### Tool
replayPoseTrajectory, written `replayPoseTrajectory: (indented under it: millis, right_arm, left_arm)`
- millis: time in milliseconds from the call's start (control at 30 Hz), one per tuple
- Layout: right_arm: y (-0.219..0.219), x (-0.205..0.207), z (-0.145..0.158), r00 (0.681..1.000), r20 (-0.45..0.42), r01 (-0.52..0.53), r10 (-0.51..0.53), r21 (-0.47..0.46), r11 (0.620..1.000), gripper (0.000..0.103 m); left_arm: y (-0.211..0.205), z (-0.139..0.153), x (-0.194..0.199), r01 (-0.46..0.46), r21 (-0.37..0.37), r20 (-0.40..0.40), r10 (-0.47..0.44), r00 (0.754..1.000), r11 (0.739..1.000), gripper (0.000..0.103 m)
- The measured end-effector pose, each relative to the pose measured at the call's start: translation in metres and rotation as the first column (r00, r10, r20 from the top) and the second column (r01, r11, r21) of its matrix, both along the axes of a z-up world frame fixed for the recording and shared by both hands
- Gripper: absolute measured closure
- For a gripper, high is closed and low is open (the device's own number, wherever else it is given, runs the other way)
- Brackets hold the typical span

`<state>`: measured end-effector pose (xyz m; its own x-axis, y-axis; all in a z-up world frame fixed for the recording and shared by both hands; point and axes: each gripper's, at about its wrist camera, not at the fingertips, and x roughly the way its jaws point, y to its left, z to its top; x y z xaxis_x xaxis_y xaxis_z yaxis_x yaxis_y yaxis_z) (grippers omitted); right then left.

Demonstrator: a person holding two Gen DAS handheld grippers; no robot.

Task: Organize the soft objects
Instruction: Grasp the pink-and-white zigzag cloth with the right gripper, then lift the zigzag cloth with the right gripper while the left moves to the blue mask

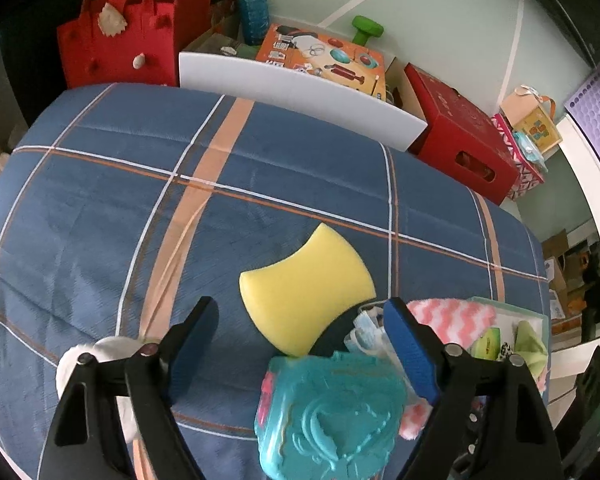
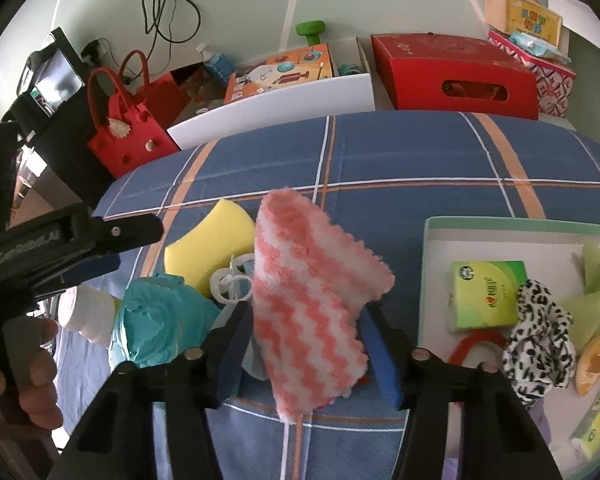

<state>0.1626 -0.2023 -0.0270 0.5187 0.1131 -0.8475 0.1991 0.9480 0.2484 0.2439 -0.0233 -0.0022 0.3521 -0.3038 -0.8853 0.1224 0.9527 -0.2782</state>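
Observation:
A pink and white zigzag cloth (image 2: 308, 300) stands bunched between the blue pads of my right gripper (image 2: 306, 308), which is shut on it above the blue plaid bedspread (image 2: 400, 152). My left gripper (image 1: 300, 306) is wide open over a teal squishy item (image 1: 332, 412) that no pad touches. Just beyond its fingertips lies a yellow curved sponge (image 1: 304, 292). A face mask (image 2: 232, 280) lies between the sponge (image 2: 208, 244) and the cloth. The cloth (image 1: 448, 314) also shows past the left gripper's right finger.
A white box with a green rim (image 2: 430, 264) sits at the right, holding a tissue pack (image 2: 484, 292), a leopard scrunchie (image 2: 536, 336) and green cloths. A white round item (image 1: 112, 350) lies under the left finger. Red bags, boxes and a white board (image 1: 300, 92) line the far bed edge.

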Motion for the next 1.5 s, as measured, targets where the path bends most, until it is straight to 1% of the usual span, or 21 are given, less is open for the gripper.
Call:
replayPoseTrajectory:
  millis: [33, 67, 133, 200, 267, 367, 533, 667, 733, 800, 867, 900, 1100, 1333, 1500]
  right_arm:
    - [0.001, 0.001, -0.001, 1.000, -0.003, 0.000, 0.000, -0.005, 1.000, 0.049]
    - [0.001, 0.002, -0.003, 1.000, -0.006, 0.002, -0.002, -0.008, 1.000, 0.050]
    - [-0.001, 0.002, -0.005, 1.000, -0.008, 0.007, -0.007, -0.003, 1.000, 0.052]
    - [-0.004, 0.002, -0.005, 1.000, -0.004, 0.020, -0.020, -0.002, 1.000, 0.056]
    - [-0.008, 0.002, -0.005, 0.999, 0.000, 0.036, -0.036, -0.002, 0.999, 0.056]
    - [-0.009, 0.003, -0.005, 0.999, 0.001, 0.039, -0.039, 0.006, 0.999, 0.063]
    - [-0.008, 0.004, -0.009, 0.999, -0.010, 0.033, -0.033, 0.011, 0.999, 0.065]
    - [-0.011, 0.002, -0.013, 0.999, -0.016, 0.030, -0.029, 0.033, 0.999, 0.073]
    - [-0.012, 0.002, -0.014, 0.999, -0.017, 0.029, -0.028, 0.051, 0.998, 0.077]
    - [-0.012, 0.001, -0.014, 1.000, -0.013, 0.021, -0.021, 0.066, 0.998, 0.091]
    - [-0.012, 0.000, -0.014, 1.000, -0.012, 0.016, -0.015, 0.067, 0.998, 0.092]
    - [-0.012, -0.001, -0.014, 1.000, -0.010, 0.011, -0.010, 0.073, 0.997, 0.096]
    - [-0.019, -0.008, -0.009, 1.000, 0.016, 0.014, -0.016, 0.095, 0.995, 0.098]
    - [-0.022, -0.018, 0.013, 0.996, 0.085, 0.004, -0.013, 0.101, 0.995, 0.098]
    - [-0.026, -0.033, 0.037, 0.986, 0.165, 0.018, -0.033, 0.092, 0.996, 0.098]
  left_arm:
    - [0.001, -0.003, 0.003, -0.006, 0.000, -0.010, 0.006, 1.000, 1.000, 0.025]
    - [0.000, -0.004, 0.005, -0.008, 0.012, -0.006, 0.008, 1.000, 1.000, 0.027]
    - [-0.001, -0.005, 0.008, -0.006, 0.029, -0.003, 0.006, 1.000, 1.000, 0.027]
    - [-0.002, -0.006, 0.010, -0.001, 0.033, -0.002, 0.001, 1.000, 0.999, 0.027]
    - [-0.002, -0.003, 0.010, 0.003, 0.046, 0.006, -0.003, 1.000, 0.999, 0.030]
    - [-0.003, 0.002, 0.009, 0.019, 0.041, 0.025, -0.020, 0.999, 0.999, 0.030]
    - [-0.009, -0.003, 0.007, 0.045, 0.039, -0.005, -0.045, 0.999, 0.998, 0.030]
    - [-0.015, 0.002, 0.001, 0.065, 0.029, -0.002, -0.065, 0.998, 0.997, 0.030]
    - [-0.017, 0.004, -0.001, 0.078, 0.013, -0.001, -0.078, 0.997, 0.997, 0.030]
    - [-0.020, 0.004, -0.002, 0.090, -0.001, -0.003, -0.090, 0.996, 0.996, 0.030]
    - [-0.024, 0.004, -0.003, 0.100, -0.003, -0.006, -0.100, 0.995, 0.995, 0.030]
    - [-0.026, 0.003, -0.003, 0.104, -0.001, -0.007, -0.104, 0.995, 0.995, 0.030]
    - [-0.036, 0.003, -0.006, 0.126, 0.003, -0.007, -0.126, 0.992, 0.992, 0.030]
    - [-0.045, 0.003, -0.010, 0.145, 0.023, -0.001, -0.145, 0.989, 0.989, 0.030]
    - [-0.050, 0.004, -0.013, 0.159, 0.035, 0.005, -0.159, 0.987, 0.987, 0.030]
